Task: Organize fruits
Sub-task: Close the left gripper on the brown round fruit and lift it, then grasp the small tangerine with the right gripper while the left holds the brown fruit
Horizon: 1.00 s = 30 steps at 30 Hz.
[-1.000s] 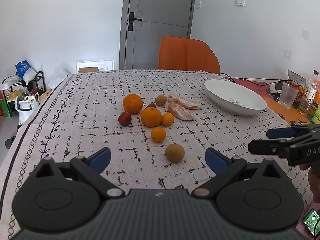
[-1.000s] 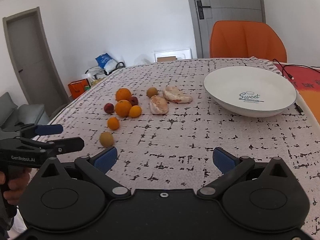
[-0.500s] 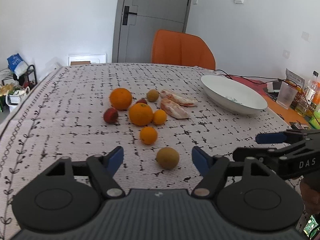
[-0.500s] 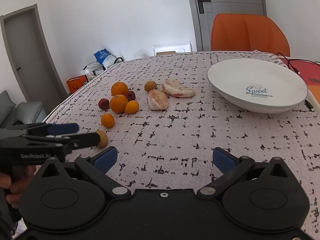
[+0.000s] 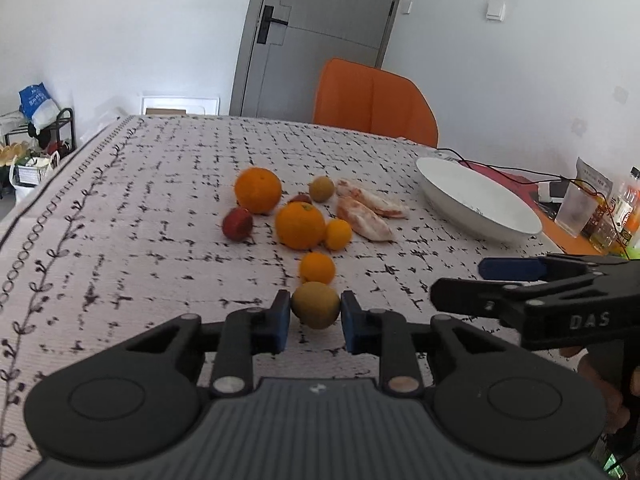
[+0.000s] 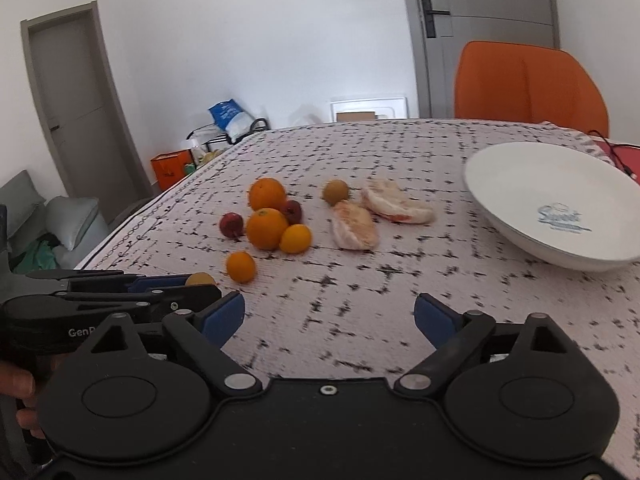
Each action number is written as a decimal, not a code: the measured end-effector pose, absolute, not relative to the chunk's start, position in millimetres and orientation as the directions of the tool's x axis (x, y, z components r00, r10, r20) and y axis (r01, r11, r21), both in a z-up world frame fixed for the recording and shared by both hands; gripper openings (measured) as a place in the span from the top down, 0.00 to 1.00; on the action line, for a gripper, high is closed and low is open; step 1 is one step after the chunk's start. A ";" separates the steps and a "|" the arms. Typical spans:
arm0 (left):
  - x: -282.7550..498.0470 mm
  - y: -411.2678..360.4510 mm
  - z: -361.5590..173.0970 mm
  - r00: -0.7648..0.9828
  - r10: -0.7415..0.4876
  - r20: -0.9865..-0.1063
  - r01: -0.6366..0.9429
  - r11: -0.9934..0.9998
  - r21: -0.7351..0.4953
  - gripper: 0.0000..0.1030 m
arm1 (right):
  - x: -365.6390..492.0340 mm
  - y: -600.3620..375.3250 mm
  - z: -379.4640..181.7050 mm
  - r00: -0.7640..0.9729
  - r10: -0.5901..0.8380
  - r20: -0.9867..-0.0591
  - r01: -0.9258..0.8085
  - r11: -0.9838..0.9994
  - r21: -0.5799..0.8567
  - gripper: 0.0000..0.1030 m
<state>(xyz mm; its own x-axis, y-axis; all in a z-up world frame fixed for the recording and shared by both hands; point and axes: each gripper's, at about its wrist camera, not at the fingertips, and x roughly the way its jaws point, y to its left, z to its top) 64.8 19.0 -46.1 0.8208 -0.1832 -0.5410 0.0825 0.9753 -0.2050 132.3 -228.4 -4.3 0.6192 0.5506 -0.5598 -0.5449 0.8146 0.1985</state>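
on the patterned tablecloth (image 5: 160,216), left gripper (image 5: 315,316) clamps the brown-green fruit (image 5: 315,305) — right gripper (image 6: 328,316) gapes wide.

Bright, even daylight; soft shadows under fruit – fisheye bending at edges, right wrist view slightly motion-blurred.

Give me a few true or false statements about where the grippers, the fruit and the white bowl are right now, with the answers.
1. The left gripper has its blue pads on either side of the yellow-brown fruit. True.
2. The white bowl already holds an orange. False: no fruit is in it.
3. The right gripper is open and holds nothing. True.
4. The peeled citrus pieces lie inside the bowl. False: they lie on the tablecloth beside it.
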 end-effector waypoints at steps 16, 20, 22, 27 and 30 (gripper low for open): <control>58.4 60.3 -37.1 0.849 -0.095 -0.520 -0.015 0.979 -0.203 0.76 | 147.2 -187.5 -4.6 0.526 0.620 -0.582 -0.615 0.750 0.243 0.44; 56.2 69.5 -35.9 0.854 -0.084 -0.514 -0.029 0.978 -0.208 0.76 | 150.9 -173.4 -2.8 0.518 0.624 -0.586 -0.629 0.741 0.233 0.46; 55.2 74.2 -36.7 0.853 -0.080 -0.515 -0.037 0.976 -0.214 0.76 | 152.7 -166.7 -2.3 0.513 0.627 -0.586 -0.638 0.736 0.229 0.46; 55.4 81.2 -37.9 0.852 -0.070 -0.519 -0.054 0.974 -0.220 0.76 | 156.5 -147.9 -8.4 0.510 0.612 -0.604 -0.653 0.732 0.191 0.67; 54.6 80.2 -35.6 0.854 -0.070 -0.515 -0.052 0.974 -0.219 0.76 | 155.2 -147.3 -10.9 0.499 0.616 -0.609 -0.658 0.727 0.197 0.78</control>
